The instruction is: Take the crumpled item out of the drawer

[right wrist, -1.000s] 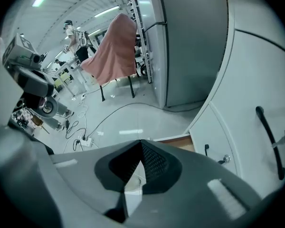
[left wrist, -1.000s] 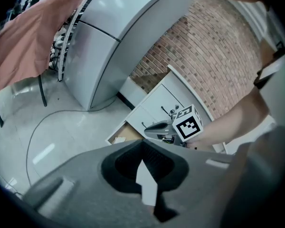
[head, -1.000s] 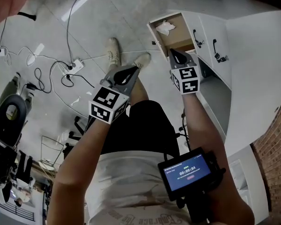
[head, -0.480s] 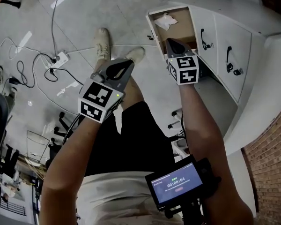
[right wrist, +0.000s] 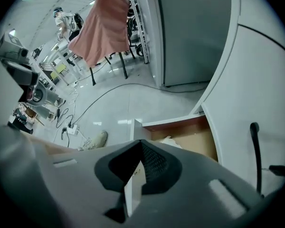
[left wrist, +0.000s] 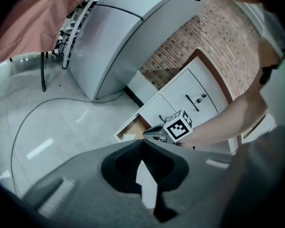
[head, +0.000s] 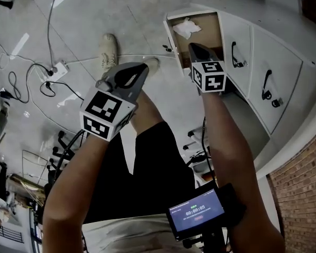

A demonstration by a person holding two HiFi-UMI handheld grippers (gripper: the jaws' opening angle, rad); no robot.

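The crumpled white item lies at the front-left of the open wooden drawer. It also shows in the left gripper view and, just past the jaw tips, in the right gripper view. My right gripper hovers over the drawer's near edge, a little short of the item, jaws shut and holding nothing. My left gripper hangs over the floor to the left of the drawer, tips together and empty. Its camera sees the right gripper's marker cube.
White cabinet doors with black handles run to the right of the drawer. A power strip with cables and a shoe are on the floor at left. A grey fridge, a brick wall and a pink cloth on a rack stand around.
The head view has swung, so the drawer sits higher in it. My right gripper has crept slightly closer to the drawer. My left gripper has drifted down and left.
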